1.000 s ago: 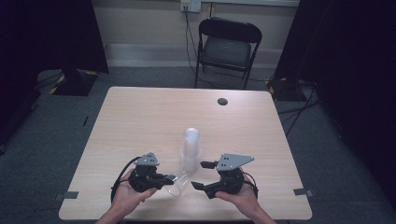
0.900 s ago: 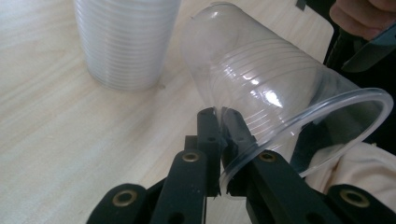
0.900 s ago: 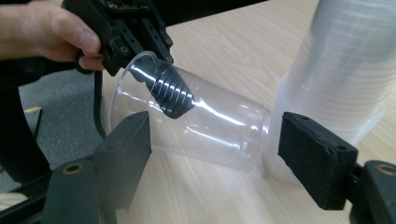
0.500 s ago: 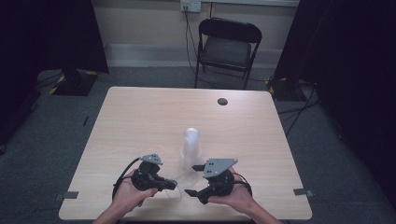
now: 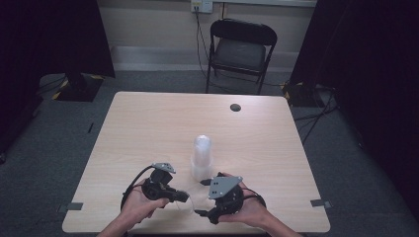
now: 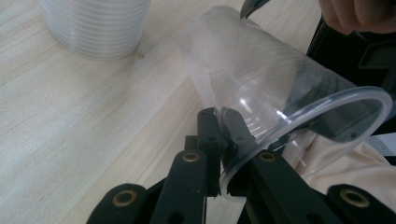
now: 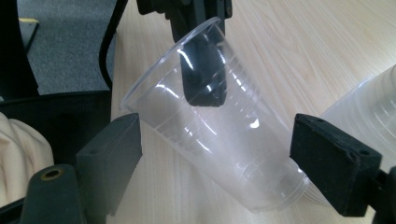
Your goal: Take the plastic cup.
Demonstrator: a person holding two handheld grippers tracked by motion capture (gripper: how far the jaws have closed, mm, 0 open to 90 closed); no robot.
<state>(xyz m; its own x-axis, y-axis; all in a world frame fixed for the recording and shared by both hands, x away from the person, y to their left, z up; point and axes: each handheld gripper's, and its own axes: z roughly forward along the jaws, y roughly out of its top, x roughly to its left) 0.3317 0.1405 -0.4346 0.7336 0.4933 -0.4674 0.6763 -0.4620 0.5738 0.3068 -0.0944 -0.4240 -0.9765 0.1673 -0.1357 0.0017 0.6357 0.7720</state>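
Note:
A single clear plastic cup (image 6: 261,88) hangs tilted just above the table, its base pointing away in the left gripper view. My left gripper (image 6: 219,119) is shut on its rim, one jaw inside the cup and one outside. In the right gripper view that cup (image 7: 224,135) lies between the wide-apart jaws of my right gripper (image 7: 222,154), which is open and not touching it. From above, the left gripper (image 5: 184,197) and right gripper (image 5: 201,197) face each other near the table's front edge. The faint cup (image 5: 191,203) is between them.
A tall stack of clear cups (image 5: 201,157) stands upside down just beyond the grippers, also seen as the stack (image 6: 93,28) and the stack (image 7: 373,112). A small dark disc (image 5: 235,107) lies far back on the wooden table (image 5: 148,128). A folding chair (image 5: 241,49) stands behind.
The right gripper has moved left and toward the front edge, and its open jaws now stand on either side of the cup. The left gripper has kept its hold and shifted slightly.

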